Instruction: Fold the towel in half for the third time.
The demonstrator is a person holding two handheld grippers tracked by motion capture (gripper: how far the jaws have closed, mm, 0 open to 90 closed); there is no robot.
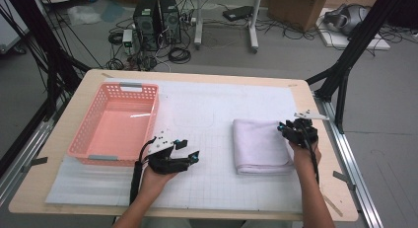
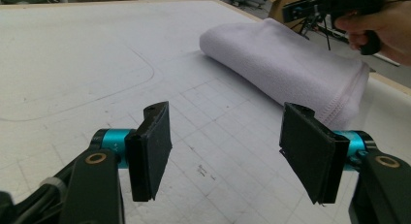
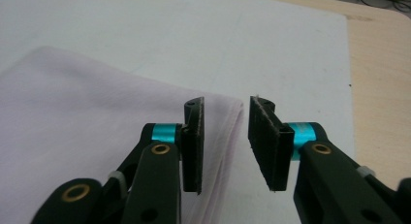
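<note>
Towel, folded, pale lilac, lies flat on the white mat covering the desk, well to the right of the pink basket. Right hand-held gripper sits at the towel's right edge near its far corner; jaws are narrowly parted, one pad over the cloth and one just off the edge, nothing clamped. Left hand-held gripper is between basket and towel, low over the mat, pointing toward the towel, well apart from it; jaws are spread wide with nothing between them. Basket sits left of towel, nothing seen inside.
</note>
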